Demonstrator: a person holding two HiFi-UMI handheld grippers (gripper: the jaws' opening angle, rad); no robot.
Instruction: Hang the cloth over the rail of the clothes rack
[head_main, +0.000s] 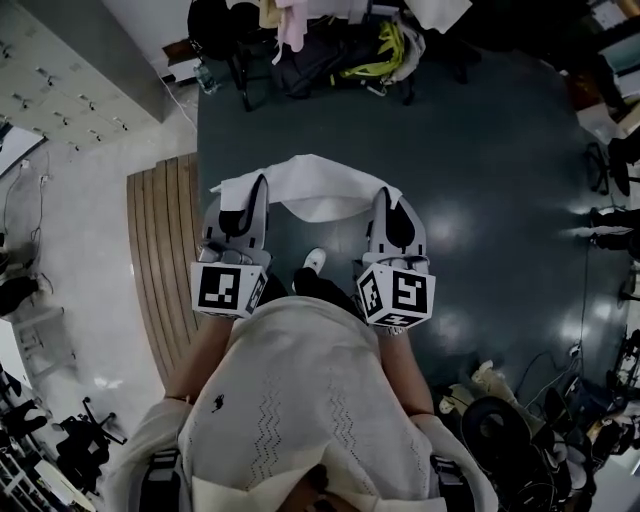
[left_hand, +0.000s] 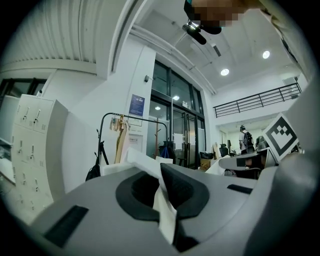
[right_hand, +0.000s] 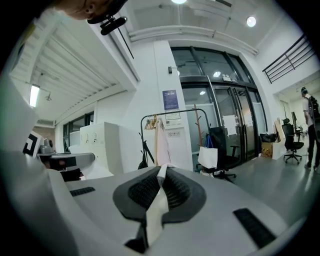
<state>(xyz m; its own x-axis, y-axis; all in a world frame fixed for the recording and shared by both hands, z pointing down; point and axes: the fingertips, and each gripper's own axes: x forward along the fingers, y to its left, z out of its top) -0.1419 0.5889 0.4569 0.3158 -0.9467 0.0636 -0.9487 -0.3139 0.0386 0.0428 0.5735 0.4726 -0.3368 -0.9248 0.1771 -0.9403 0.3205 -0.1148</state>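
Observation:
A white cloth (head_main: 310, 185) is stretched between my two grippers over the dark floor, held out in front of the person. The left gripper (head_main: 255, 190) is shut on its left edge, the right gripper (head_main: 386, 198) shut on its right edge. In the left gripper view a fold of cloth (left_hand: 165, 215) is pinched between the black pads (left_hand: 187, 192) of the left gripper (left_hand: 160, 187). The right gripper (right_hand: 161, 187) likewise pinches a strip of cloth (right_hand: 156, 210). The black clothes rack (left_hand: 131, 118) stands far ahead by the glass doors; its rail (right_hand: 170, 114) carries several hangers and a pale garment.
White lockers (right_hand: 102, 147) stand left of the rack, and a coat stand with a white bag (right_hand: 207, 156) to its right. A wooden platform (head_main: 165, 260) lies on the left. Chairs draped with clothes (head_main: 330, 45) are ahead, cables and gear (head_main: 500, 420) at lower right. A person (right_hand: 311, 120) stands far right.

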